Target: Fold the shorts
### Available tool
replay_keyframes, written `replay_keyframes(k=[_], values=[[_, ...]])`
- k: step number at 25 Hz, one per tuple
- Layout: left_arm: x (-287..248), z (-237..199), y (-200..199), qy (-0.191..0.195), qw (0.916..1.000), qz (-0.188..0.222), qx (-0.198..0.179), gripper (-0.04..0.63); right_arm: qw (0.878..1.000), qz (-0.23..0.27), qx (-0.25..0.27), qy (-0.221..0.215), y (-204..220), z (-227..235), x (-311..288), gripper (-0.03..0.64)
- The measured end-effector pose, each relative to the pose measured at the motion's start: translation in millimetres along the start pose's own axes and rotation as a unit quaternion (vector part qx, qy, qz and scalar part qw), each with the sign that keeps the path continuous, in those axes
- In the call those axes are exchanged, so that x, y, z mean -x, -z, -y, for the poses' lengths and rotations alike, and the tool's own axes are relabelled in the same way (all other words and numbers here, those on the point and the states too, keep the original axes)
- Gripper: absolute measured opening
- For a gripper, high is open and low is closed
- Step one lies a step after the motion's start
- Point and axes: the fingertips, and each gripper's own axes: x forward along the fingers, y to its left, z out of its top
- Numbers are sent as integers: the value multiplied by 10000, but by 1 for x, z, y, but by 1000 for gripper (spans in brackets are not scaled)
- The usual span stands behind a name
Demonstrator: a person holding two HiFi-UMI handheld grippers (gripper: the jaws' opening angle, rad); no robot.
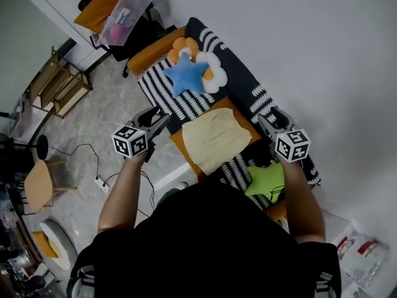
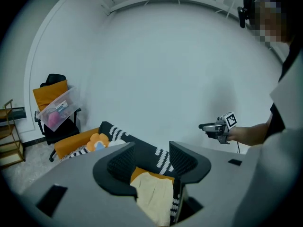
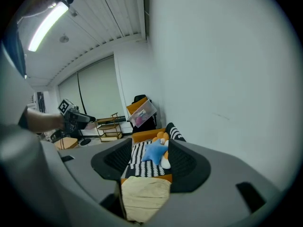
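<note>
Between the left gripper [image 1: 164,119] and right gripper [image 1: 263,121], both gaping empty, lie shorts [image 1: 214,139].

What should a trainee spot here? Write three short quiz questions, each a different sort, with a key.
1. Fill in: the jaws of the left gripper and the right gripper both stand ____.
2. True or false: the shorts lie untouched by either gripper.
3. Multiple choice: the pillow beyond the shorts is A) a blue star, B) a red heart, C) a green cube.
Key: 1 open; 2 true; 3 A.
</note>
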Motion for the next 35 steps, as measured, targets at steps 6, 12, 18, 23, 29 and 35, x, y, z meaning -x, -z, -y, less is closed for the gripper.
replay_keyframes(k=[6,12,18,23,29,35], values=[[-9,4,3,-300,9995,-48,18,242,9990,-204,189,-348,9,25,-19,249],[-33,-4,13,-505,9984,-248,48,242,9953,-581,452,-636,29,54,-45,250],[-51,-13,30,-419,9976,-542,-23,242,9902,-961,638,-782,54,68,-66,250],[-67,-28,48,-189,9968,-777,-22,242,9861,-1226,725,-851,69,68,-91,250],[-95,-59,72,36,9950,-994,88,242,9782,-1618,953,-886,95,73,-126,250],[-122,-103,103,112,9907,-1348,123,242,9649,-2121,1209,-969,129,77,-169,252]])
